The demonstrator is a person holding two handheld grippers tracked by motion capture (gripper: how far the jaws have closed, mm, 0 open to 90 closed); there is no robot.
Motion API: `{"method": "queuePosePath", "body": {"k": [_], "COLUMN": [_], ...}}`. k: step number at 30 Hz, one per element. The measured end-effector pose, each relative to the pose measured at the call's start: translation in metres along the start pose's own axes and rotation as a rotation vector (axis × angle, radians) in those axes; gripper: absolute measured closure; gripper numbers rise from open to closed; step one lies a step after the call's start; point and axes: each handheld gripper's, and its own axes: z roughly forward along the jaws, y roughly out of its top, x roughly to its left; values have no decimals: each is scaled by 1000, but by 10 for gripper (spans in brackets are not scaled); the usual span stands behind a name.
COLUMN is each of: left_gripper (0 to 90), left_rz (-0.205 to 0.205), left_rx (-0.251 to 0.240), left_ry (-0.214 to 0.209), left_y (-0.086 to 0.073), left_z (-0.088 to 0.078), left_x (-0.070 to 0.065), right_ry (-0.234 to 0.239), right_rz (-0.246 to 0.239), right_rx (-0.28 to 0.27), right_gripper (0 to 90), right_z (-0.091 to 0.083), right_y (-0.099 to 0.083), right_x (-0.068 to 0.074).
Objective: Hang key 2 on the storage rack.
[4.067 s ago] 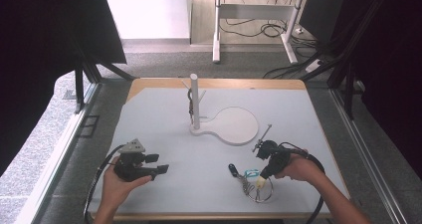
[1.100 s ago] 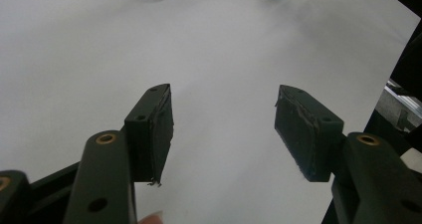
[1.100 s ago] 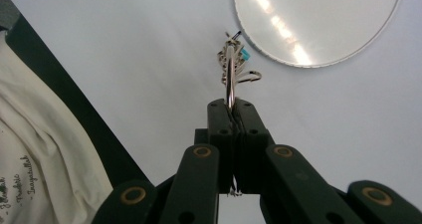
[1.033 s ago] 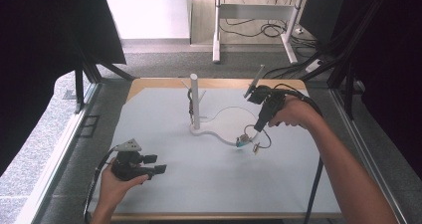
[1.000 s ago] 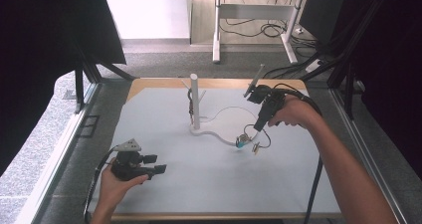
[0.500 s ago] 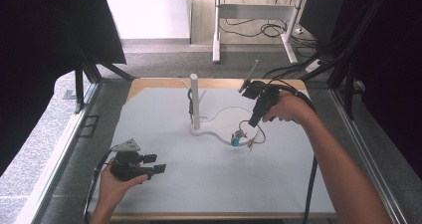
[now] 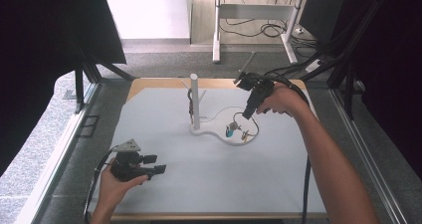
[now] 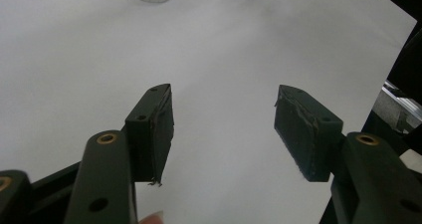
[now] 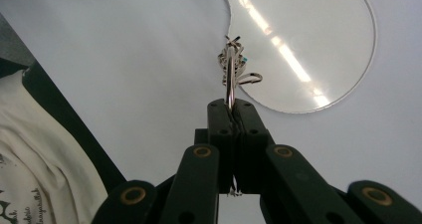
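A metal key ring (image 7: 238, 130) with small charms, one of them blue, hangs from my right gripper (image 7: 245, 116), which is shut on the ring's top. The ring (image 9: 230, 67) dangles just above the edge of a white round base plate (image 9: 308, 45). That plate (image 7: 217, 118) carries an upright white post (image 7: 194, 98) with something thin and dark hanging at its side. My left gripper (image 7: 158, 170) rests near the table's front left, held in a hand. Its jaws (image 8: 224, 119) stand wide open over bare white table, with nothing between them.
The white table top (image 7: 278, 179) has a wooden edge at the back. Black frame bars and dark curtains stand on both sides. Cables trail from both grippers. In the right gripper view a person's pale shirt (image 9: 45, 149) is at the left.
My right gripper has carried the key ring from the table's front right, back and left to above the base plate. The left gripper has stayed put.
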Motion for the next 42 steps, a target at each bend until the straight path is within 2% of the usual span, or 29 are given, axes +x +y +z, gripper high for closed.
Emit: {"method": "queuePosePath", "body": {"k": [12, 19, 22, 27, 34, 42], "left_gripper": [412, 415, 415, 415, 415, 415], "left_rz": [-5, -8, -8, -7, -8, -10], "left_rx": [-7, -14, -14, -17, -18, -22], "left_ry": [-2, 1, -1, -5, -6, -10], "left_y": [0, 0, -1, 0, -1, -1], "left_z": [-1, -1, -1, -2, -2, -2], "left_x": [0, 0, 0, 0, 1, 0], "right_ry": [9, 6, 5, 10, 8, 3], "right_rz": [-1, 14, 2, 24, 24, 31], "right_rx": [-4, -28, -22, -23, -13, -45], "right_gripper": [876, 877, 876, 877, 877, 877], "right_z": [-2, -1, 2, 4, 8, 4], "right_y": [11, 18, 20, 25, 33, 42], "right_x": [-3, -6, -7, -9, -11, -14]}}
